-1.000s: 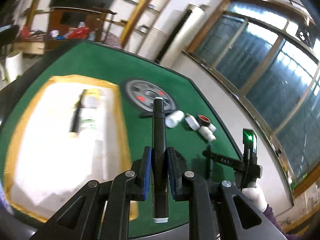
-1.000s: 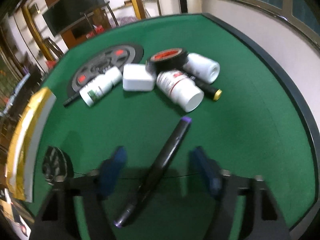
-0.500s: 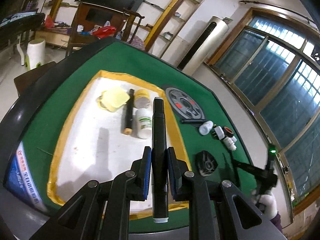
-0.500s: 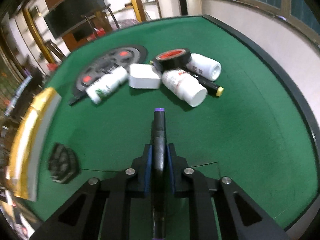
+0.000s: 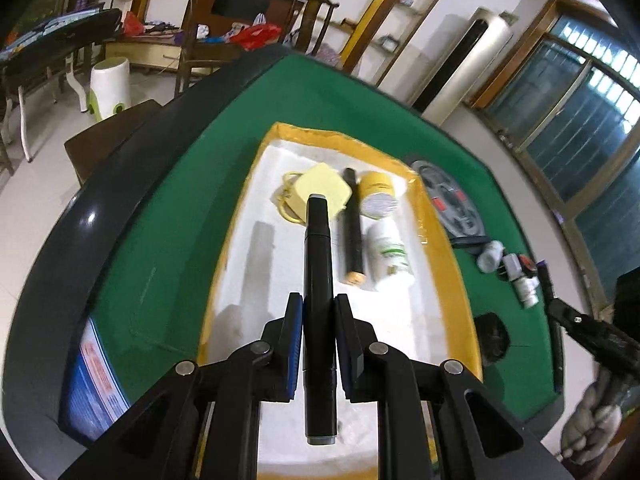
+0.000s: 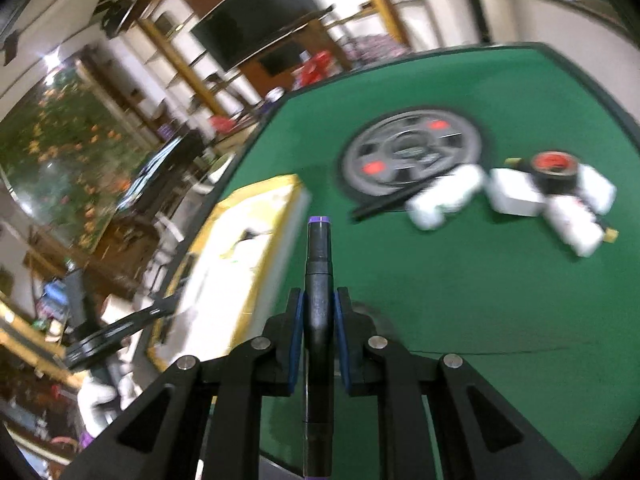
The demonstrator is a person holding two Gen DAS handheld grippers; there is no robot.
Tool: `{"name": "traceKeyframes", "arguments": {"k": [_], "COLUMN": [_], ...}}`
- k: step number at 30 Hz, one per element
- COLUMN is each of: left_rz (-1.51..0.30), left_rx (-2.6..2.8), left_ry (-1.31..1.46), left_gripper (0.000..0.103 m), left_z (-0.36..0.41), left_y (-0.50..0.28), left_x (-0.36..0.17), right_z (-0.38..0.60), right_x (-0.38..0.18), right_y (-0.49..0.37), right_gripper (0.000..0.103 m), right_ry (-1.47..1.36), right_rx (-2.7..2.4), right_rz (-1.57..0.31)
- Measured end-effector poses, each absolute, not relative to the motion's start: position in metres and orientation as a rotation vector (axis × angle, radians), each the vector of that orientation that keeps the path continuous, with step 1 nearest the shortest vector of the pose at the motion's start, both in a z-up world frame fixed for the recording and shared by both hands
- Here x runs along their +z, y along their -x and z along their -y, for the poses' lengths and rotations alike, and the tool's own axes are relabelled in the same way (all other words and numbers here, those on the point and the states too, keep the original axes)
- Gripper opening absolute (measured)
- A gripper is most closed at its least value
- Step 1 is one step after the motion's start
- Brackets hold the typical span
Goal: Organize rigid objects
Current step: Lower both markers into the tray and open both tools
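Note:
My left gripper [image 5: 318,312] is shut on a black marker with grey ends [image 5: 317,264] and holds it above the white tray with the yellow rim [image 5: 248,280]. In the tray lie a yellow box [image 5: 320,192], a black marker with an orange end [image 5: 352,232], a yellow-capped jar [image 5: 378,196] and a white bottle [image 5: 390,256]. My right gripper [image 6: 318,312] is shut on a black marker with a purple tip [image 6: 319,264], above the green table, with the tray [image 6: 236,256] to its left.
On the green table [image 6: 480,280] lie a round weight plate [image 6: 412,156], white bottles [image 6: 444,196], a white box [image 6: 516,196], a roll of black tape [image 6: 554,170] and a black pen [image 6: 384,206]. A small black object [image 5: 494,338] lies right of the tray.
My left gripper moved over the tray with its marker. My right gripper closed on the purple-tipped marker, lifted it and swung left toward the tray.

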State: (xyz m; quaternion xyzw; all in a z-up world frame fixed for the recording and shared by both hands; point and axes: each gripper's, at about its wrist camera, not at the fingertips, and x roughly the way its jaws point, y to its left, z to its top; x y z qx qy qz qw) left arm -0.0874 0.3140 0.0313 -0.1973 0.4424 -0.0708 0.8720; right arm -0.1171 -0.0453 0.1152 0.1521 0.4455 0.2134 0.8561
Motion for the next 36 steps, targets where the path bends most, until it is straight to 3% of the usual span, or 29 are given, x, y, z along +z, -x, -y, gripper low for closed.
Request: {"name": "traceKeyframes", "arguments": {"k": [11,19,21,33,34,35,36], "left_rz": [-1.01,-0.929,-0.903,-0.881,-0.884,-0.888,-0.889], "left_rx": [-0.097,-0.145,-0.151,-0.154,-0.154,-0.154,-0.151], "left_ry": [0.354,0.425,0.445,0.506,0.513,0.522,0.528], "left_gripper": [0.016,0.045,0.048,0.048,0.05,0.052,0.059], "left_z": [-0.316,-0.323,-0.326,-0.331,-0.332,-0.332,-0.332], "left_y": [0.051,0.072,0.081,0.107,0.107,0.107,0.107], "left_x": [0.014,0.031,0.035,0.035,0.034,0.034,0.033], "right_z": [-0.065,-0.1,-0.106,-0.122,-0.121,-0.119,-0.116], "right_x": [0.102,0.086,0.085,0.072,0.073,0.075,0.076], "right_y": [0.087,0.057,0.051,0.021,0.02,0.019,0.019], "right_gripper": [0.015,0.015,0.015,0.015,0.017,0.027,0.029], "right_ry": [-0.191,-0.108,-0.087,-0.012,-0.016,-0.021,-0.037], "right_rx": [0.502,0.419,0.398,0.298,0.298,0.298,0.307], "right_rz": [-1.028,-1.044,-1.038,-1.011,-1.009,-1.005,-0.999]}}
